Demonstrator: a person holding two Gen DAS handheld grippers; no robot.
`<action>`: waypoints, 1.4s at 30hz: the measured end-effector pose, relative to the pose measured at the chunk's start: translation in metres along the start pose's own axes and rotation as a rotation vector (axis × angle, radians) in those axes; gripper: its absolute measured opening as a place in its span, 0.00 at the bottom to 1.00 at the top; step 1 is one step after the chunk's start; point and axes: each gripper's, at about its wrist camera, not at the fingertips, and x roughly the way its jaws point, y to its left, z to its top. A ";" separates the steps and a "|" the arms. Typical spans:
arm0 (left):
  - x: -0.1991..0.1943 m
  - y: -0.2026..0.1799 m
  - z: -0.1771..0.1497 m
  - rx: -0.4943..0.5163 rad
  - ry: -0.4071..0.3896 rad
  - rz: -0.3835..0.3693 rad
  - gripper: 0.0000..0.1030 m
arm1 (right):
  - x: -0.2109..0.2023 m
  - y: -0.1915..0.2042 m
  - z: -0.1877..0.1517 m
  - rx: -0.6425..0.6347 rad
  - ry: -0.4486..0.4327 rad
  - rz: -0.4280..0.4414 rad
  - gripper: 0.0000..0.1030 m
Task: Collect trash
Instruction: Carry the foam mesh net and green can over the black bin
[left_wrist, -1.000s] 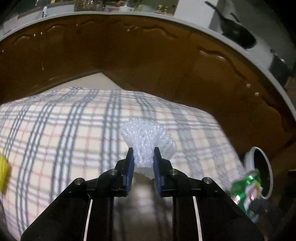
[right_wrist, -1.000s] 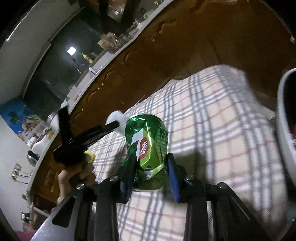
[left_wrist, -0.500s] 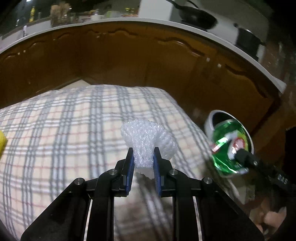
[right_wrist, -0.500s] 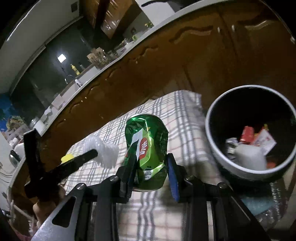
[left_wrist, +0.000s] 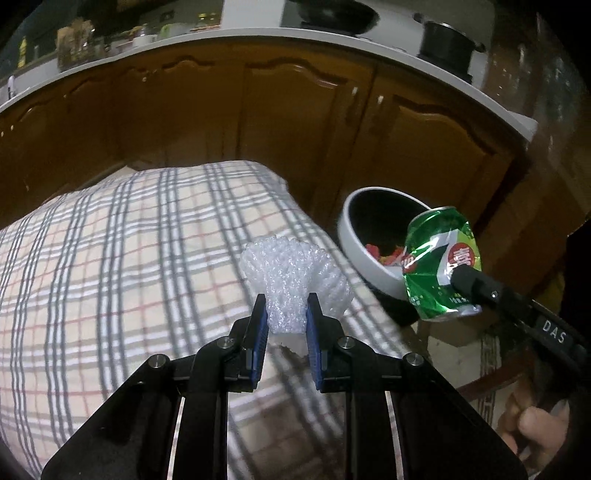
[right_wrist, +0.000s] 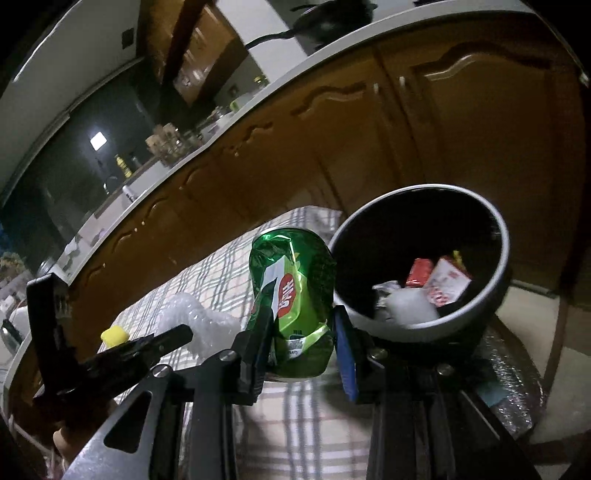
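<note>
I stood over a table draped in a plaid cloth (left_wrist: 122, 258), a tool in each hand. My left gripper (left_wrist: 284, 314) was clamped on a white wad of bubble wrap (left_wrist: 291, 273), its blue pads pressing the wad's neck while the puffed top fanned out above the fingers. My right gripper (right_wrist: 304, 332) was closed on a crushed green can (right_wrist: 291, 291), held upright between its pads; in the left view the same can (left_wrist: 439, 258) hung at the right, just in front of the bin.

The cloth's right edge fell away close to my left gripper, and its far corner ended short of a wall of brown cabinet doors (left_wrist: 295, 122). Between that corner and the cabinets lay a narrow dark gap. A white counter (left_wrist: 258, 37) ran along the top of the cabinets, with a black pan and a pot on it at the far right.

A round bin (right_wrist: 498, 236), pale outside and black inside, sat off the table's right edge, lower than the cloth and tilted toward me. Its mouth was open and unblocked. Inside lay a red packet (right_wrist: 419, 273), a red and white carton (right_wrist: 447, 284) and a pale lump (right_wrist: 406, 306), all at the near bottom. The can was beside the bin's left rim, not over its mouth.

A small yellow object (right_wrist: 114, 335) sat on the cloth at the far left, behind my left gripper.
</note>
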 end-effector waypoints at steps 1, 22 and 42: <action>0.000 -0.003 0.000 0.005 0.000 -0.002 0.17 | -0.003 -0.004 0.001 0.007 -0.006 -0.004 0.32; 0.010 -0.047 0.016 0.079 0.002 -0.033 0.17 | -0.030 -0.033 0.009 0.033 -0.077 -0.049 0.32; 0.035 -0.083 0.037 0.080 0.032 -0.092 0.17 | -0.041 -0.051 0.024 -0.013 -0.118 -0.161 0.32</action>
